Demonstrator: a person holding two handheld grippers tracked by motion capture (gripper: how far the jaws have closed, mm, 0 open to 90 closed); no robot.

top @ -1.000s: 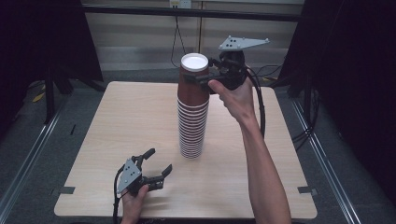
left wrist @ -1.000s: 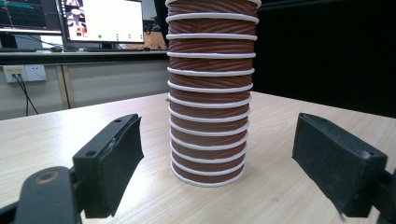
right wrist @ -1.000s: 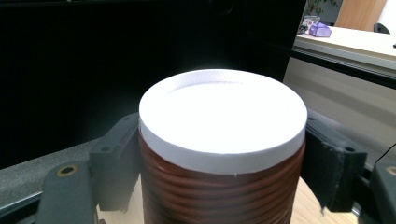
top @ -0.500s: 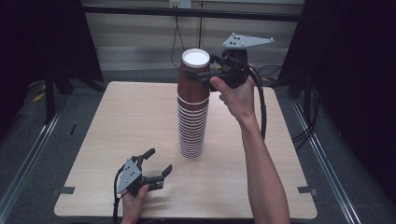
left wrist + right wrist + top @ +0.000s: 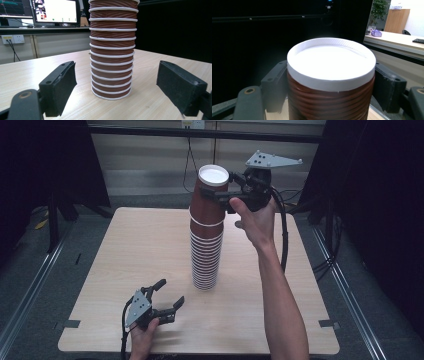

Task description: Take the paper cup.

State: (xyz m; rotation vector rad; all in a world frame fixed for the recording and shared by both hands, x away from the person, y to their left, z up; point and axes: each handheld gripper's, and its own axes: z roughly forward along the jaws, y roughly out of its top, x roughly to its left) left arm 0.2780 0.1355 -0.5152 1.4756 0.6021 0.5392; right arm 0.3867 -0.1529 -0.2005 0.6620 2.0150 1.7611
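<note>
A tall stack of upside-down brown ribbed paper cups point(image 5: 205, 255) with white rims stands at the middle of the wooden table point(image 5: 125, 245). My right gripper point(image 5: 216, 194) is shut on the top cup point(image 5: 207, 207), one jaw on each side, and holds it raised so that it only partly overlaps the stack. In the right gripper view, the top cup's white base point(image 5: 331, 62) sits between the black pads point(image 5: 275, 85). My left gripper point(image 5: 170, 292) rests low near the table's front edge, open and holding nothing. The left gripper view shows the stack point(image 5: 112, 57) just beyond the spread jaws.
Black curtains hang on both sides of the table. A wall with a socket and cables point(image 5: 187, 150) runs behind it. A monitor point(image 5: 56, 11) glows on a desk in the background. Bare tabletop lies left and right of the stack.
My right gripper has lifted the top cup upward, away from the rest of the stack. The left gripper has stayed where it was.
</note>
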